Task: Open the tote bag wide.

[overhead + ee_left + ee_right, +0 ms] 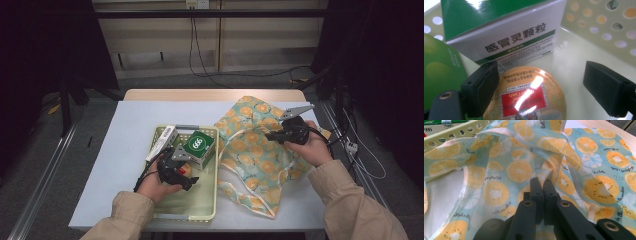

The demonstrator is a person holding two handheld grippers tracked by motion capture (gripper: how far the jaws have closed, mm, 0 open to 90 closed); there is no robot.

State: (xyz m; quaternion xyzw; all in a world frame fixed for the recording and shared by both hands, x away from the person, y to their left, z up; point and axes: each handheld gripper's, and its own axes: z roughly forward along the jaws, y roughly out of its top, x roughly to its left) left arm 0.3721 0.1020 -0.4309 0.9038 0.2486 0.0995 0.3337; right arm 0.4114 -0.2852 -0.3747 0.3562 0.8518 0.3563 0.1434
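One pale green basket [210,210] holds two boxes and one round candy tin [529,97]. The left hand-held gripper [541,87] hangs open over that tin. Right of the basket, the right hand-held gripper [542,187] pinches one fruit-print bag [255,145].

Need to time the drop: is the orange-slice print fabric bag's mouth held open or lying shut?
Open: the right hand-held gripper pinches the orange-slice print fabric bag, lifting its rim.
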